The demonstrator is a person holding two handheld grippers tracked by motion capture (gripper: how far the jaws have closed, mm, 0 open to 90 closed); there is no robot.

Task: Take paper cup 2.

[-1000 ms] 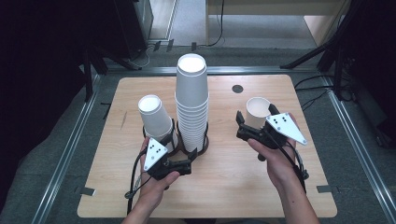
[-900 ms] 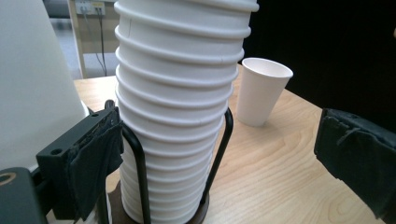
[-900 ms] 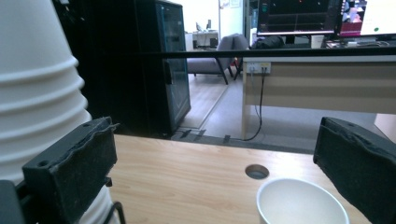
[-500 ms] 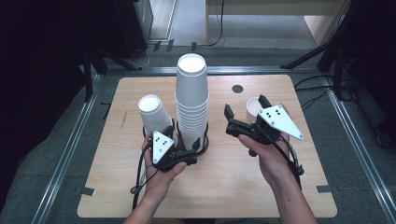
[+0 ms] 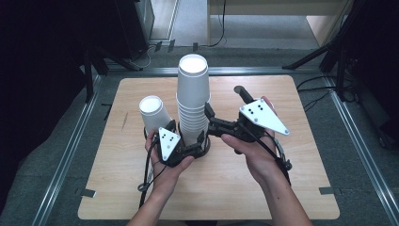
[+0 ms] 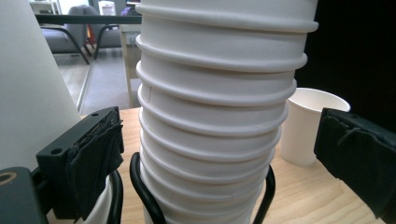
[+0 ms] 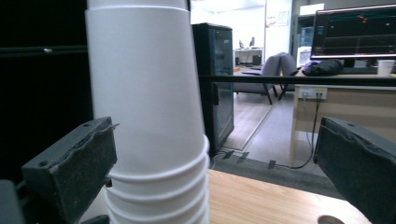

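Observation:
A tall stack of white paper cups stands upside down mid-table, its foot ringed by a black wire holder. My left gripper is open, one jaw on each side of the stack's lower cups, not pressing them. From the right, my right gripper is also open, level with the middle of the stack, which sits close to its left jaw. A single inverted cup stands just left of the stack. An upright cup stands behind the stack's right side.
The wooden table has bare surface along its front and right. A small dark round hole lies behind the right gripper. Metal rails and dark stands border the table.
The right gripper has swung left from beside the upright cup to the stack. The left gripper has moved forward until its jaws straddle the stack's base.

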